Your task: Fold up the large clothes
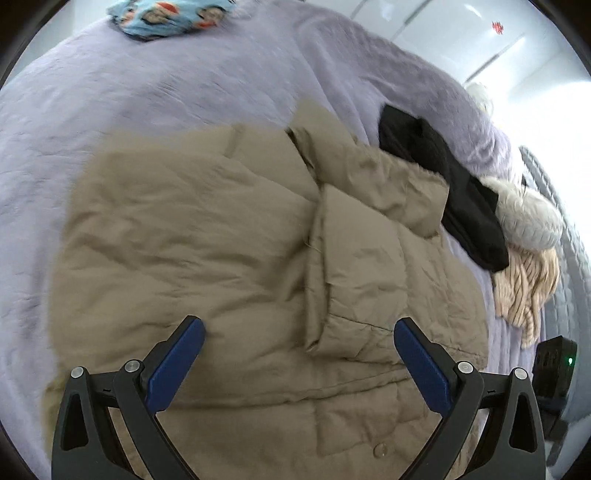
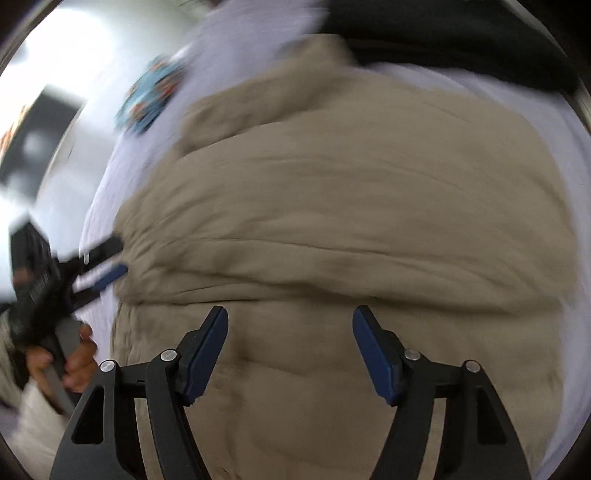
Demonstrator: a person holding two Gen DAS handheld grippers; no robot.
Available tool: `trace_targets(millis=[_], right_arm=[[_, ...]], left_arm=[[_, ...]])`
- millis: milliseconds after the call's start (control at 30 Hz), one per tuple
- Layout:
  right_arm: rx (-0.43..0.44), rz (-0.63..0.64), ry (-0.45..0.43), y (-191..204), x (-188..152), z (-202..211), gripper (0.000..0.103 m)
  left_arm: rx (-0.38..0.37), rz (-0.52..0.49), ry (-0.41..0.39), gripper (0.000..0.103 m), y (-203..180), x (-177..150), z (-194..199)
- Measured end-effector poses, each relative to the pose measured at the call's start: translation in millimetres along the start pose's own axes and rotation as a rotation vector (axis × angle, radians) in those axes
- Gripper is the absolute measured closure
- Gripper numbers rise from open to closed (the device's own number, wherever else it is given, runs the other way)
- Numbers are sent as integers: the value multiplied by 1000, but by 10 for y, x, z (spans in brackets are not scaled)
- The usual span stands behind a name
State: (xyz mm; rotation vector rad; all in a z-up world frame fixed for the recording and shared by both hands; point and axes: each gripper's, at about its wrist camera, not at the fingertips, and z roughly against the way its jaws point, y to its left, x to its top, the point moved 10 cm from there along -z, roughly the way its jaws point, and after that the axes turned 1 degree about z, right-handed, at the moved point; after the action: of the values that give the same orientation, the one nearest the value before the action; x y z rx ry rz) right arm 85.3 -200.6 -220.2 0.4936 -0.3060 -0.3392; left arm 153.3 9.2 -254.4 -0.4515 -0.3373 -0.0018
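A large tan padded jacket lies spread on a lilac bed cover, with a sleeve folded across its right side. My left gripper hovers over the jacket's near part, jaws wide open and empty. In the right wrist view the same jacket fills the frame, blurred. My right gripper is above it, jaws open and empty. The left gripper shows at the jacket's left edge, held by a hand.
A black garment lies at the jacket's right, with a pale fluffy item and a cream knit beside it near the bed's edge. A blue patterned cloth lies at the far side; it also shows in the right wrist view.
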Motion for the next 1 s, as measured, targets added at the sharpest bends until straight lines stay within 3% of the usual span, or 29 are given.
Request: trace_targets(millis=[67, 133, 167, 200, 233, 267, 300, 333, 400, 467, 600, 800, 867, 933, 1000], right_arm=[[-6, -125, -29, -417, 33, 167, 29], [20, -210, -73, -677, 107, 287, 29], [29, -245, -93, -770, 140, 313, 29], [40, -280, -114, -860, 176, 335, 30], [54, -314, -137, -931, 258, 353, 30], [68, -344, -161, -991, 329, 358, 30], [72, -361, -174, -1003, 364, 348, 34], [64, -373, -180, -1032, 411, 330, 58], [68, -365, -175, -991, 489, 251, 91], [78, -308, -177, -844, 546, 200, 92], [26, -228, -142, -777, 558, -14, 93], [16, -234, -115, -873, 492, -66, 92], [-9, -220, -71, -852, 447, -13, 84], [-8, -196, -58, -842, 357, 166, 58], [-4, -154, -105, -809, 316, 427, 42]], left_arm=[[-3, -16, 18, 0, -87, 5, -147], [-10, -27, 26, 7, -181, 22, -253], [-17, -32, 35, 20, -243, 34, -308], [-31, -33, 50, 43, -298, 35, -347], [-69, -31, 79, 59, -379, 20, -391], [-83, -25, 94, 83, -425, 14, -412], [-84, -23, 91, 86, -446, 16, -399], [-82, -25, 72, 86, -455, 20, -352], [-76, -40, 29, 86, -413, 3, -206], [-38, -42, 7, 86, -262, -59, -115], [25, -54, 43, 86, -14, -205, -227], [99, -158, 28, 86, -67, -255, -216], [108, -160, 33, 86, -57, -275, -124], [111, -146, 17, 86, -43, -248, 23], [108, -136, -17, 86, -24, -161, 187]])
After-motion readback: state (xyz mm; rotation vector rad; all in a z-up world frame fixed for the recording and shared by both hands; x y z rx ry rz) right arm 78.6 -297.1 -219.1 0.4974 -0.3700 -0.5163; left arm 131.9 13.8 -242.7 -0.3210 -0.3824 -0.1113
